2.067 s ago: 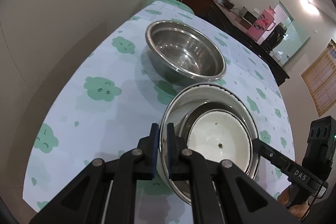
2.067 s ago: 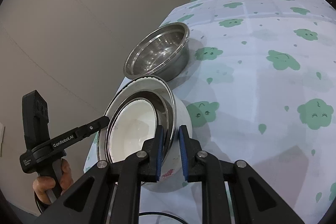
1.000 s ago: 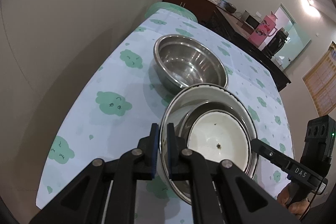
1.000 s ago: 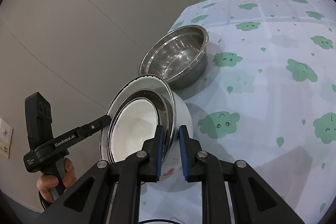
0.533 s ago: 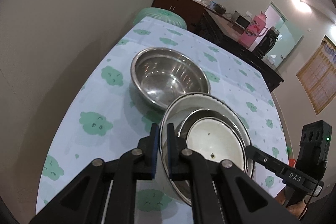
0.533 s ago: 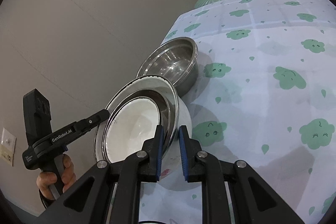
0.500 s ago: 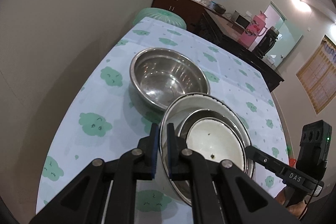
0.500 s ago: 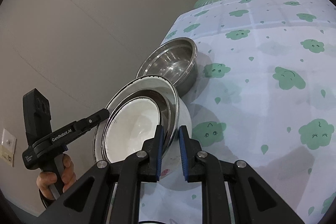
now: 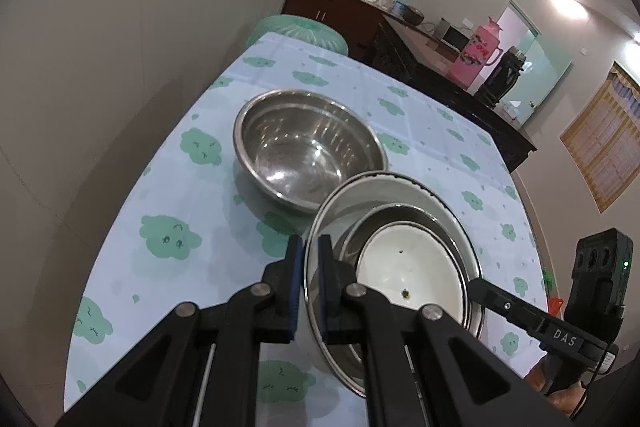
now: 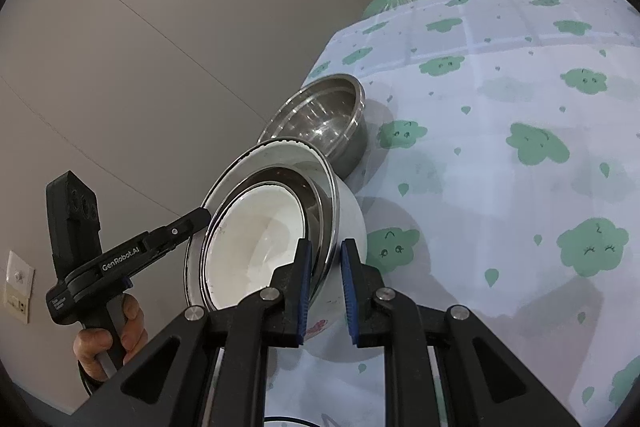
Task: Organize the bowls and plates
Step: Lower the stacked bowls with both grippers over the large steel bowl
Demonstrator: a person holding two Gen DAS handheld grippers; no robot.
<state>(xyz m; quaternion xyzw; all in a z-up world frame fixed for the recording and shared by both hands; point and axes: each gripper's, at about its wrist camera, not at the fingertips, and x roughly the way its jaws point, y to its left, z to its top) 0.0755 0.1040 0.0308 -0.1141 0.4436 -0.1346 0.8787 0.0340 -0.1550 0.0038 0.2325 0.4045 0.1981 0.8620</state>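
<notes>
Since two seconds ago the nested stack (image 9: 404,267) has risen and swung toward the steel bowl (image 9: 308,151), now overlapping its near rim in the left view. Left tongs (image 9: 309,267) are clamped tight on the stack's outer white rim; right tongs (image 10: 325,267) pinch the opposite rim, narrowly parted. Inside the white bowl sit a steel bowl and a white dish. Beyond, the steel bowl rests near the counter's (image 9: 168,211) left edge, beside the wall (image 10: 160,27); a sideboard (image 9: 340,11) stands farther back.
</notes>
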